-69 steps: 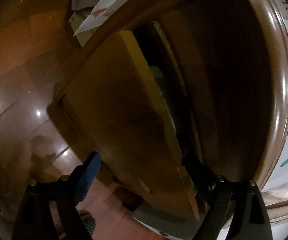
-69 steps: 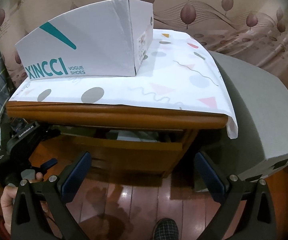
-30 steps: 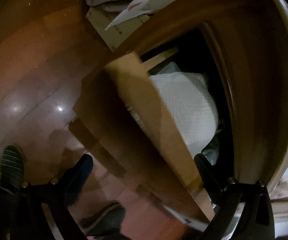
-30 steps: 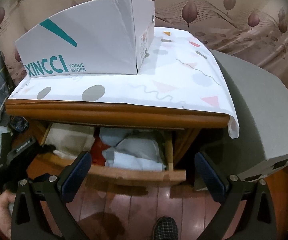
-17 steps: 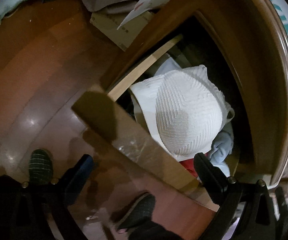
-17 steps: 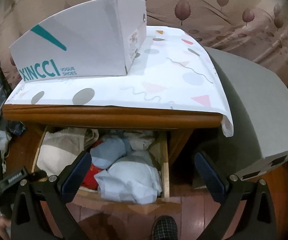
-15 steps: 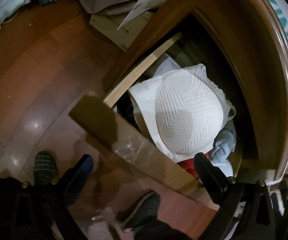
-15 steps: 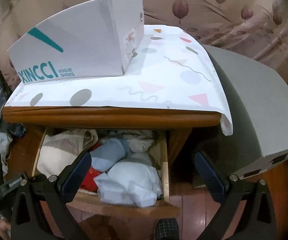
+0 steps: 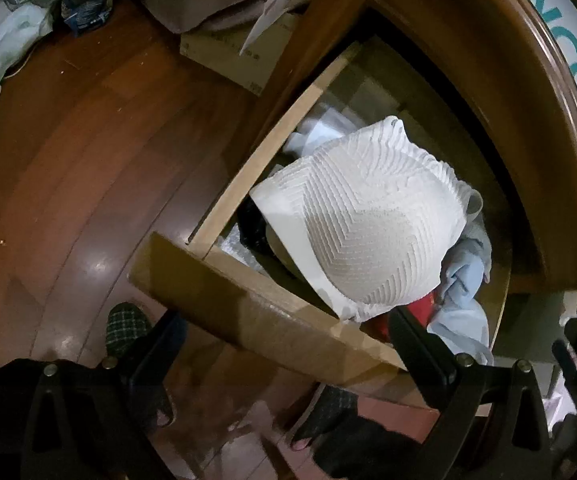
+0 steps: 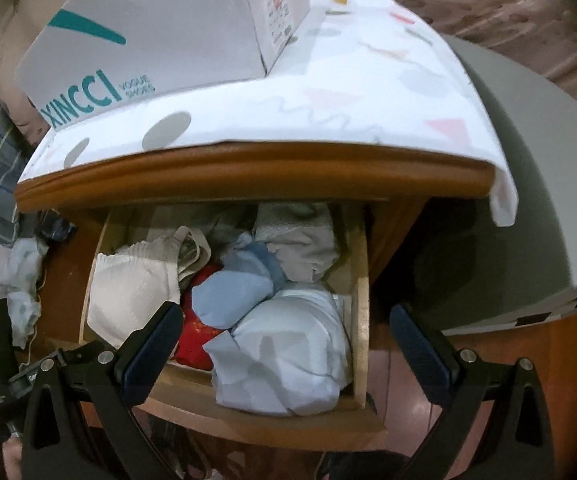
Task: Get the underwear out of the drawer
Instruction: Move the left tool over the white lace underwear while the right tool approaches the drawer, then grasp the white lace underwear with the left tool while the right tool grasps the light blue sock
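Note:
The wooden drawer [image 10: 362, 304] of the nightstand stands pulled out and full of crumpled garments. A white ribbed bra [image 10: 128, 292] lies at its left, with a red piece [image 10: 198, 334], a blue piece [image 10: 232, 292], a pale blue-white piece [image 10: 288, 356] and a grey piece [image 10: 300, 240] beside it. My right gripper [image 10: 286, 344] hovers open above the drawer's front half, touching nothing. In the left wrist view the bra [image 9: 368, 224] fills the drawer. My left gripper [image 9: 284, 344] is open and straddles the drawer front [image 9: 248, 316], one finger [image 9: 416, 344] inside it.
A white XINCCI shoe box [image 10: 148, 36] sits on a patterned cloth [image 10: 348, 92] over the nightstand top. A grey padded block [image 10: 528, 184] stands to the right. The floor [image 9: 68, 140] holds slippered feet [image 9: 124, 328], a cardboard box [image 9: 240, 60] and bags.
The drawer went from nearly closed to pulled far out, drawn by my left gripper, and the garments came into sight. My right gripper has dropped closer over the drawer.

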`<move>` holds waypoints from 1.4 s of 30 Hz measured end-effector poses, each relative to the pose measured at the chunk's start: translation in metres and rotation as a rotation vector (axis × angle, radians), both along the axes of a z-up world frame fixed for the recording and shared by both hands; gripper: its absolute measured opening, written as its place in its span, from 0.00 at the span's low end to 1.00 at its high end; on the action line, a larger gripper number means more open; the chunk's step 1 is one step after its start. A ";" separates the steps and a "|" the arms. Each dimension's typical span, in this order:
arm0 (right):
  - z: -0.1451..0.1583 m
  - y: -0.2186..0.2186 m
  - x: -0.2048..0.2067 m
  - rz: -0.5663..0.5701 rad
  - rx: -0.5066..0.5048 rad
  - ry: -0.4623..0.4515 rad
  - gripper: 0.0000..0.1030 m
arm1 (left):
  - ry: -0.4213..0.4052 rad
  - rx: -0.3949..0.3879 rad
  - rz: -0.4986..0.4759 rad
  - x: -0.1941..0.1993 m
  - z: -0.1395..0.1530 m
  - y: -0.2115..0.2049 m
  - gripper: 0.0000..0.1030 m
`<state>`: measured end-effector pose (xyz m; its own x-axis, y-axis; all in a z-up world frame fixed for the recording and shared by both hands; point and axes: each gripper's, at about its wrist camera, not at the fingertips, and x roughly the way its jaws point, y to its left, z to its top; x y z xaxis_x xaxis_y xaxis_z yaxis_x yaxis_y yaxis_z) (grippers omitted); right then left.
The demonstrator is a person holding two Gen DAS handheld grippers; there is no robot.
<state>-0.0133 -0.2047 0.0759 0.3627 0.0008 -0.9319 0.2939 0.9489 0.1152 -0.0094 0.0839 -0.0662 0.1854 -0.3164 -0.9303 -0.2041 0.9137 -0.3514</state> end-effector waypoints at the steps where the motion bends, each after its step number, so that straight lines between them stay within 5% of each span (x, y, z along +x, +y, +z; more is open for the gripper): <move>1: -0.001 -0.001 0.002 0.002 0.009 0.005 0.99 | 0.001 0.014 -0.010 -0.003 0.000 0.000 1.00; 16: -0.027 0.011 0.007 0.044 0.079 0.077 0.99 | -0.047 0.198 -0.096 0.004 0.019 -0.025 0.99; 21: -0.035 0.012 0.010 0.040 0.115 0.088 0.99 | -0.060 0.257 -0.142 -0.005 0.046 -0.022 0.98; 30: -0.040 0.033 0.017 0.081 0.115 0.072 0.96 | -0.305 0.380 -0.293 -0.003 0.107 -0.031 0.98; 34: -0.052 0.040 0.028 0.077 0.098 0.108 0.90 | -0.349 0.446 -0.399 0.016 0.102 -0.047 0.98; 42: -0.085 0.053 0.057 0.063 0.047 0.212 0.84 | -0.299 0.422 -0.503 0.043 0.075 -0.062 0.98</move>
